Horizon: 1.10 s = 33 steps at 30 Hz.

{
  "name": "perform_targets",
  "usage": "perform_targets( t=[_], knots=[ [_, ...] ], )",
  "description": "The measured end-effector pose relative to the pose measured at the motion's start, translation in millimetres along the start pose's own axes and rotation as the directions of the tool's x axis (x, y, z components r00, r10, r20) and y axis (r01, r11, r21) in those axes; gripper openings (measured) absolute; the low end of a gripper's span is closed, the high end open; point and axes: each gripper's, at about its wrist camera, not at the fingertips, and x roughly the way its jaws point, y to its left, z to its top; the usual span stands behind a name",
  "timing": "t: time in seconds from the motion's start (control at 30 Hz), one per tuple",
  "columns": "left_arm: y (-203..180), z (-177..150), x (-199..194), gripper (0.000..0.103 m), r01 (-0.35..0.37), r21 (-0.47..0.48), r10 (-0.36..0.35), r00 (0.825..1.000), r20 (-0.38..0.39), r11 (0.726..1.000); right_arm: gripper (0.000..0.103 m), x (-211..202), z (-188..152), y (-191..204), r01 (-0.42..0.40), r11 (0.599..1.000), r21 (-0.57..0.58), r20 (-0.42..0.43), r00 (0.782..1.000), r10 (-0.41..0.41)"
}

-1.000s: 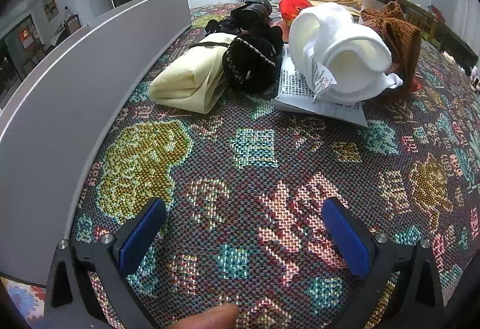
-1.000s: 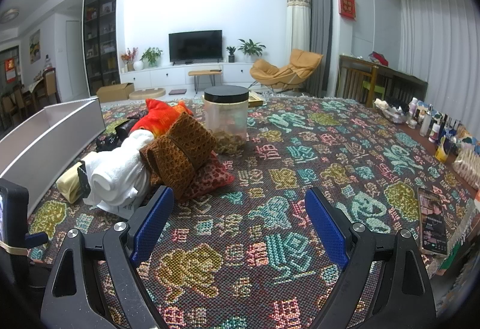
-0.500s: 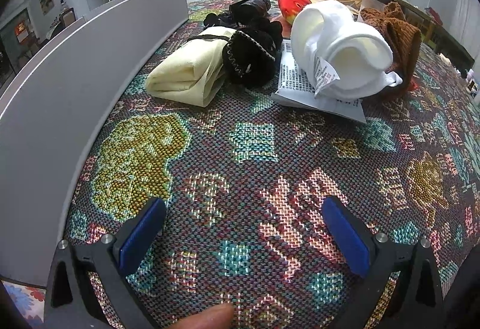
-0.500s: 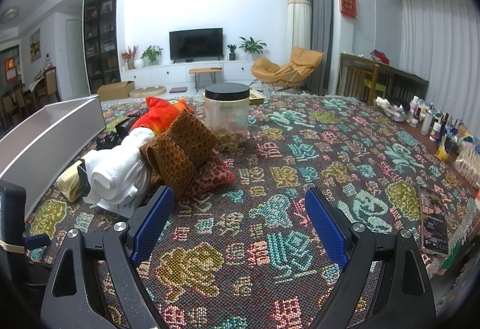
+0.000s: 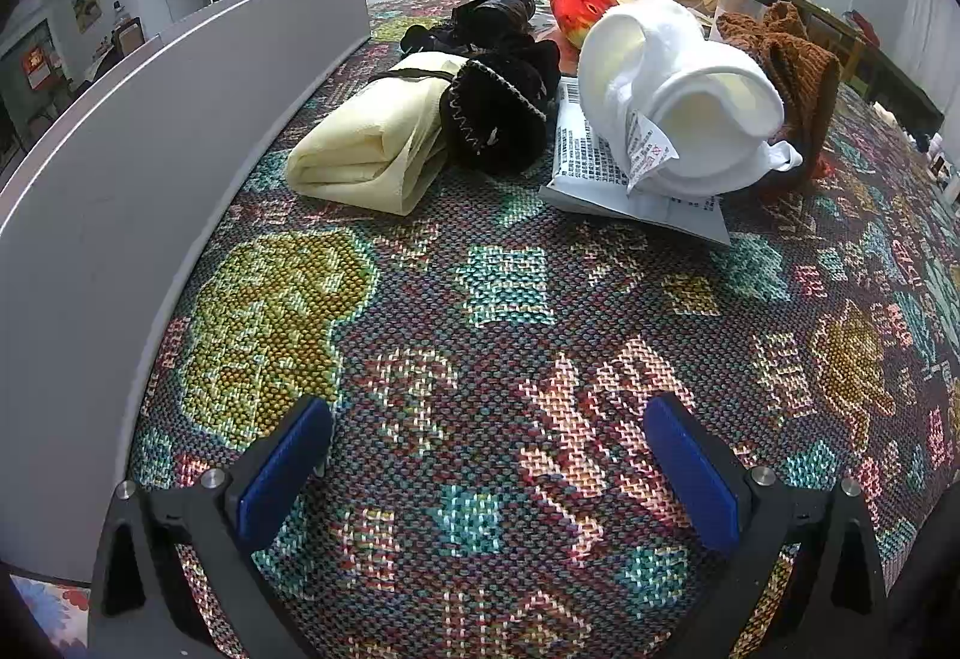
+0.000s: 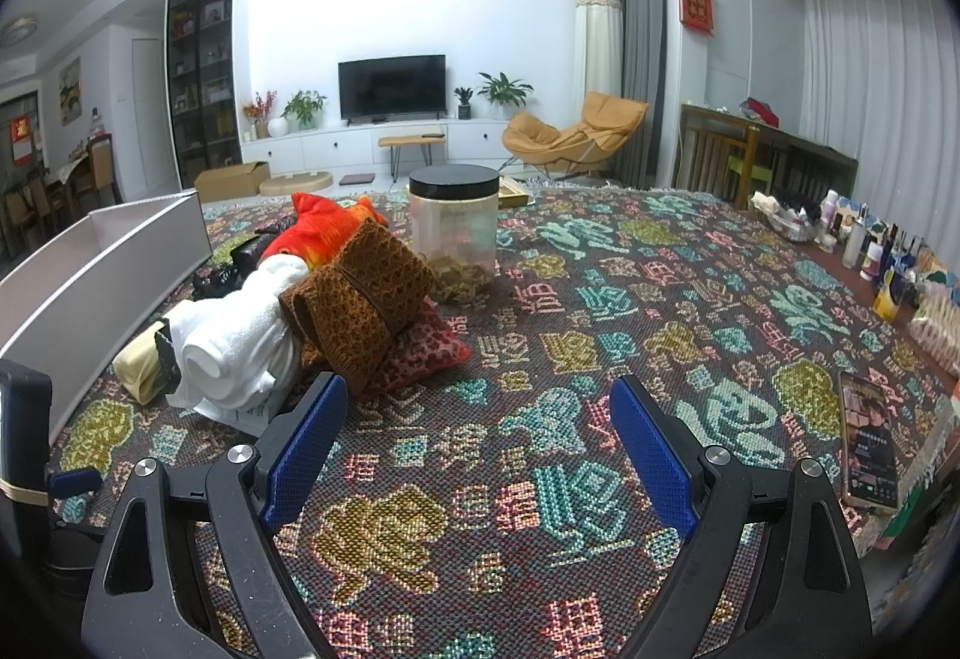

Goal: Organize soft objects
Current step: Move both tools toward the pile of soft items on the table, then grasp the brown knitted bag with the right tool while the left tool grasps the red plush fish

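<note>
While both your left gripper (image 5: 486, 470) and right gripper (image 6: 477, 452) hang wide open and empty over the patterned cloth (image 5: 510, 335), you're pre-grasp: reach for the yellow cloth bundle (image 5: 372, 149) upper left, beside the grey bin (image 5: 150, 167).

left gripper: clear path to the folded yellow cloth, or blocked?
Probably clear. The left gripper has its jaws open and empty, with only bare patterned cover between it and the folded yellow cloth. The black fuzzy item leans on the cloth's right side; the near end is exposed.
</note>
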Motion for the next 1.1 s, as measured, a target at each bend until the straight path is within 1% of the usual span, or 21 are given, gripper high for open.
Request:
perform_targets(
  t=[0.37, 0.57, 0.7, 0.8, 0.9, 0.97, 1.03, 1.07, 1.1],
  knots=[
    [0.1, 2.9, 1.2, 0.103, 0.007, 0.009, -0.007, 1.000, -0.006, 1.000, 0.091, 3.1, -2.4, 0.5, -0.007, 1.000, 0.002, -0.019, 1.000, 0.007],
    [1.7, 10.9, 5.8, 0.103, 0.042, 0.059, -0.041, 0.999, -0.025, 0.997, 0.091, 4.5, -1.1, 0.0, -0.009, 1.000, -0.003, -0.028, 1.000, 0.009],
    [3.3, 13.7, 8.5, 0.103, 0.056, 0.079, -0.054, 0.998, -0.023, 0.995, 0.091, 5.5, -0.5, -1.3, -0.016, 1.000, -0.002, -0.038, 0.999, 0.016],
    [4.2, 14.3, 9.8, 0.103, 0.054, 0.079, -0.053, 0.999, -0.014, 0.995, 0.091, 7.5, -0.5, -4.3, -0.034, 0.999, 0.015, -0.052, 0.998, 0.035],
    [4.0, 13.9, 10.0, 0.103, 0.055, 0.079, -0.054, 0.998, -0.013, 0.995, 0.091, 13.8, -1.1, -13.9, -0.070, 0.995, 0.072, -0.086, 0.993, 0.076],
    [3.8, 12.1, 8.9, 0.103, 0.057, 0.078, -0.056, 0.998, -0.010, 0.995, 0.091, 22.8, -2.4, -24.1, -0.101, 0.985, 0.141, -0.128, 0.985, 0.119],
    [3.8, 11.6, 8.6, 0.103, 0.056, 0.076, -0.056, 0.998, -0.005, 0.996, 0.091, 37.3, -3.4, -35.5, -0.156, 0.960, 0.233, -0.185, 0.962, 0.201],
    [3.4, 10.1, 7.2, 0.103, 0.057, 0.075, -0.057, 0.998, 0.000, 0.996, 0.091, 49.1, -2.1, -42.6, -0.208, 0.930, 0.304, -0.215, 0.936, 0.280],
    [3.2, 9.5, 6.5, 0.103, 0.056, 0.074, -0.057, 0.998, 0.005, 0.996, 0.091, 57.1, 0.3, -45.4, -0.239, 0.907, 0.347, -0.224, 0.918, 0.328]
  ],
)
